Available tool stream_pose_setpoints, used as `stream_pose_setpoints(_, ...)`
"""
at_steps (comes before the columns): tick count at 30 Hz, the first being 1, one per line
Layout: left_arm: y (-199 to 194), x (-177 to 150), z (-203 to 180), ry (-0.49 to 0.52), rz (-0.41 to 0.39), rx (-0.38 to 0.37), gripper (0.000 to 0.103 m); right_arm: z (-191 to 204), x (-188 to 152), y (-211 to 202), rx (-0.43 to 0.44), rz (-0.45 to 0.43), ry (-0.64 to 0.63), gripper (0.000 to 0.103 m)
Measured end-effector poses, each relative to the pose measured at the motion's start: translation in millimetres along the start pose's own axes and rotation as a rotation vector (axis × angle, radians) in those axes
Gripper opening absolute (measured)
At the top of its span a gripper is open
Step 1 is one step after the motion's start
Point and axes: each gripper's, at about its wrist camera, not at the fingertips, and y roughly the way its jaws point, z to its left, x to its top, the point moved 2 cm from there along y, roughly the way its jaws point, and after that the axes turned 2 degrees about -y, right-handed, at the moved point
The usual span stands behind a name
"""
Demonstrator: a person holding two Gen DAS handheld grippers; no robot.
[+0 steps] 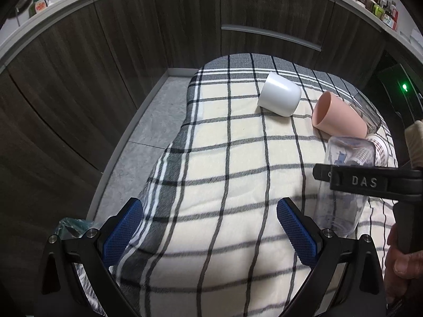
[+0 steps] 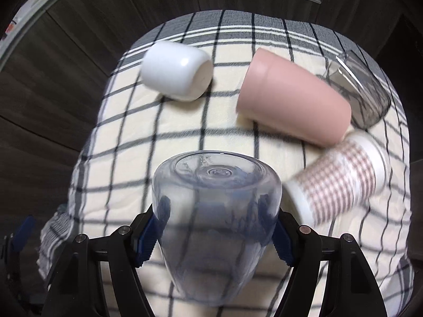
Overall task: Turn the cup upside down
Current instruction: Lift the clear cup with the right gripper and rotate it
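My right gripper (image 2: 215,227) is shut on a clear plastic cup (image 2: 214,211), held above the plaid cloth (image 2: 127,142) with its base pointing away from the camera. The same cup (image 1: 343,185) shows in the left wrist view at the right, clamped by the right gripper's black finger (image 1: 370,182). My left gripper (image 1: 206,227) is open and empty over the cloth, left of the held cup.
A white cup (image 2: 177,71), a pink cup (image 2: 293,95), a smoky glass (image 2: 362,92) and a red-checked cup (image 2: 341,177) lie on their sides on the cloth. Dark wood cabinets (image 1: 105,52) stand behind. A grey floor (image 1: 148,121) lies left of the cloth.
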Motion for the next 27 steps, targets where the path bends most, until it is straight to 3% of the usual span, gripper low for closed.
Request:
stream_pose_setpoints(12,-28,-35,10,-0.001,0.004,-0.002,0.103,9,-57,-18,0.127,0.105,0.037,0.072)
stream_pose_setpoints(27,-8,-42,0,0.004,0.05,-0.002,0.103,2,-55,25,0.121,0.165,0.089,0.073)
